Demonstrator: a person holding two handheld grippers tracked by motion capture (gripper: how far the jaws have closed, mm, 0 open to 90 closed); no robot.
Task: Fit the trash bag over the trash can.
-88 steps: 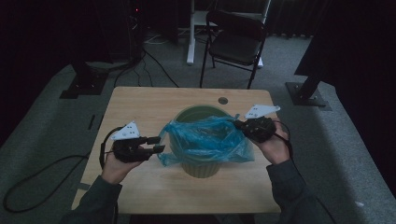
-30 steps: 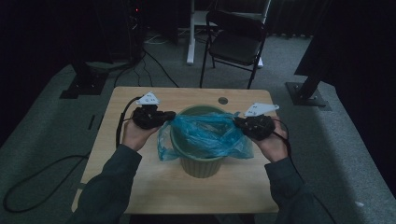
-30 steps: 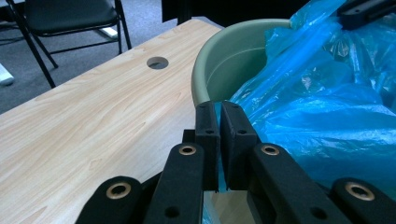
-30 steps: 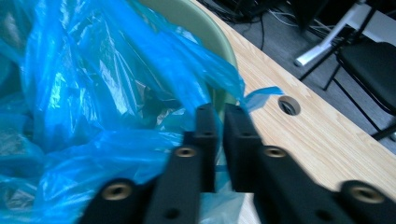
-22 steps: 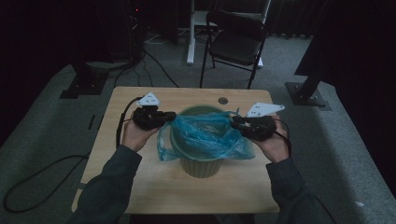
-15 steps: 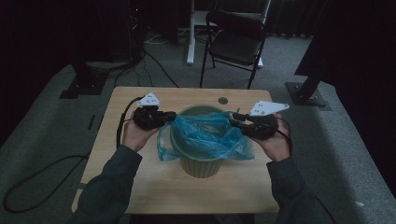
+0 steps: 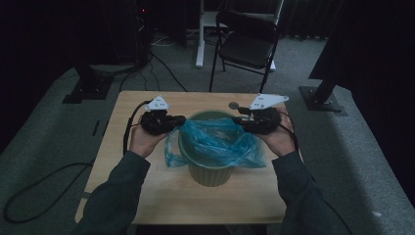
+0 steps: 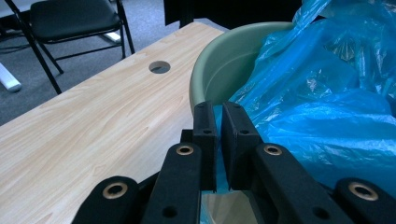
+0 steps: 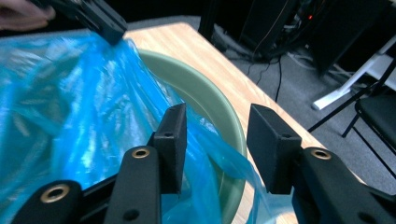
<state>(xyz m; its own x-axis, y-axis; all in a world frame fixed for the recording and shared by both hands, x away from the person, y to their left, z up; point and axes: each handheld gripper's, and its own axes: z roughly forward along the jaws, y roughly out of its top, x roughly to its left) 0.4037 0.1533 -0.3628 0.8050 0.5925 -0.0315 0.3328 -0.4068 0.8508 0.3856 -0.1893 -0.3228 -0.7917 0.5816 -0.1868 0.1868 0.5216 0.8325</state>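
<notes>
A pale green bin (image 7: 210, 171) stands mid-table with a blue plastic bag (image 7: 215, 142) draped in and over it. At the bin's left rim, my left gripper (image 7: 180, 119) holds the bag; in the left gripper view its jaws (image 8: 218, 109) are shut on a thin fold of the bag (image 8: 317, 93) next to the rim (image 8: 219, 51). My right gripper (image 7: 237, 119) is at the right rim. In the right gripper view it (image 9: 217, 116) stands open, straddling the bag's edge (image 9: 70, 93) and the bin rim (image 9: 212, 105). The left gripper (image 9: 93, 16) shows beyond.
The wooden table (image 7: 127, 147) has a round cable hole (image 7: 234, 104) behind the bin. A black folding chair (image 7: 247, 44) stands past the far edge, with stand bases and cables on the carpet around it. Both forearms rest at either side of the bin.
The left gripper moved from the table's left side up to the bin's left rim and took the bag. The right gripper shifted slightly inward at the right rim.
</notes>
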